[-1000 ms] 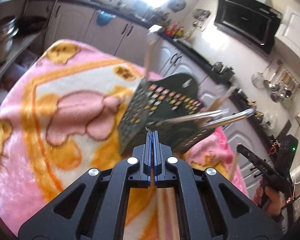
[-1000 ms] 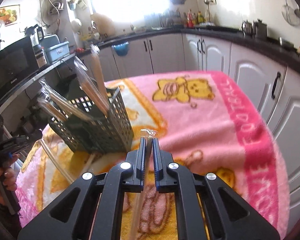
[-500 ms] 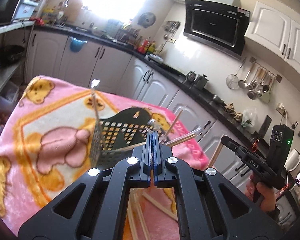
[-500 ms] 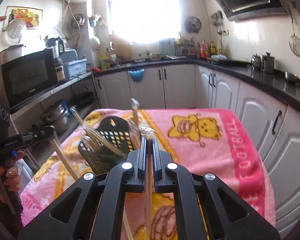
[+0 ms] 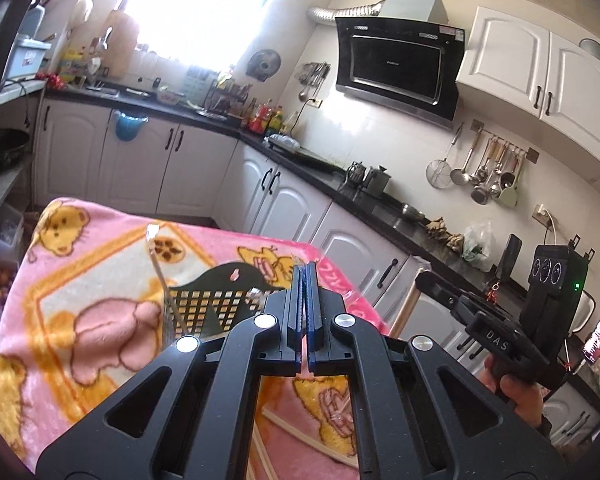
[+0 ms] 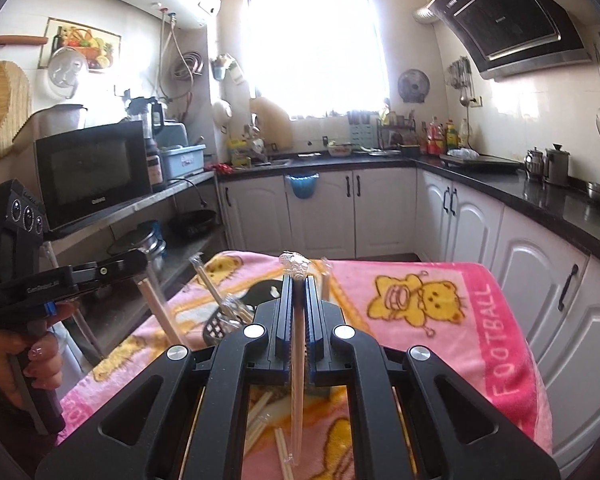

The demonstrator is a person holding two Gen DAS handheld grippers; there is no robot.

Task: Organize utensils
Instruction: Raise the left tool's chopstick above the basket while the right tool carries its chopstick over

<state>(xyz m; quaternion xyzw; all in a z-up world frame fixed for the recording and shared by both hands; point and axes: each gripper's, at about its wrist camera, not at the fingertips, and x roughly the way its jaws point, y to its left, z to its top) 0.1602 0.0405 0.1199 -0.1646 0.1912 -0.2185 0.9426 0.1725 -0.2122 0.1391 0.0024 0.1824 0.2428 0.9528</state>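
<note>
Over a tabletop draped in a pink cartoon blanket [image 6: 440, 320], the right gripper [image 6: 299, 280] had its jaws clamped on a plastic-wrapped chopstick [image 6: 297, 380]. The left gripper [image 5: 305, 276] showed jaws pressed together, a wrapper scrap at their tips. A dark slotted basket [image 5: 216, 300] of wrapped chopsticks stood just beyond both.

The pink blanket [image 6: 452, 320] has big white letters on its dark pink edge that say "FOOTBALL". The right gripper [image 5: 436, 284], seen from the left camera, has "DAS" in white on its black body. The left gripper [image 6: 140, 260], seen from the right camera, has small white letters on its side that may start with "Gen", but they are too blurry to read.
</note>
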